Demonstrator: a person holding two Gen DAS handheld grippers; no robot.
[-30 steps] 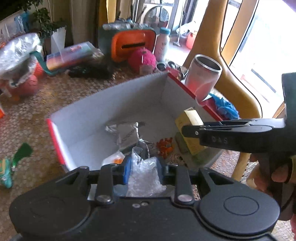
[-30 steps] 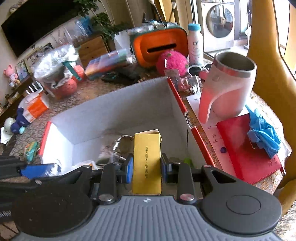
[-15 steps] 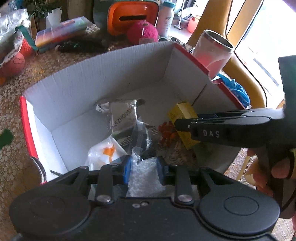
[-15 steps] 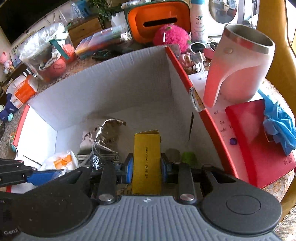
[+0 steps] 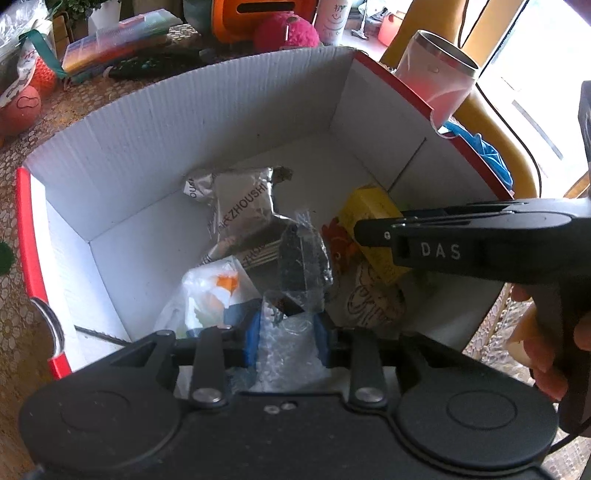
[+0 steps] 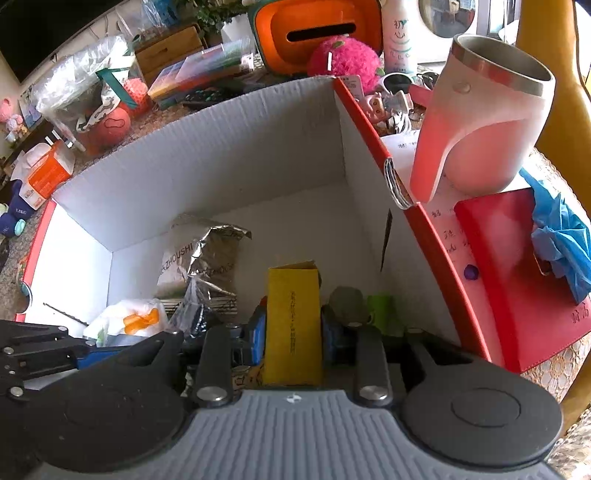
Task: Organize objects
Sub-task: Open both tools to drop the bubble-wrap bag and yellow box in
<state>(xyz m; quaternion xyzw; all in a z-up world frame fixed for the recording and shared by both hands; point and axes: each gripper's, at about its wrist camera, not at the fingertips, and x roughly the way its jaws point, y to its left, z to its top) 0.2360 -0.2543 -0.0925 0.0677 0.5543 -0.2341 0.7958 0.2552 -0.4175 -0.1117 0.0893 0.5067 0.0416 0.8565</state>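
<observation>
A white cardboard box with red rims point(image 5: 184, 122) point(image 6: 258, 147) fills both views. My left gripper point(image 5: 286, 332) is shut on a clear plastic bag point(image 5: 291, 325) with a dark item in it, held low inside the box. My right gripper point(image 6: 293, 328) is shut on a small yellow carton point(image 6: 293, 325), also seen in the left wrist view point(image 5: 373, 229), low at the box's right side. On the box floor lie a silver foil pouch point(image 5: 243, 206) point(image 6: 199, 258), a white bag with orange print point(image 5: 210, 291) point(image 6: 129, 321) and a green item point(image 6: 380, 310).
A pink and white steel mug point(image 6: 480, 122) point(image 5: 439, 81) stands right of the box next to a red notebook point(image 6: 517, 277) and a blue crumpled glove point(image 6: 561, 236). Behind the box are an orange case point(image 6: 314, 33), a pink fluffy ball point(image 6: 343, 55) and a bottle point(image 6: 397, 33).
Both grippers have moved forward and down into the box with their loads still held. The box now fills both views.
</observation>
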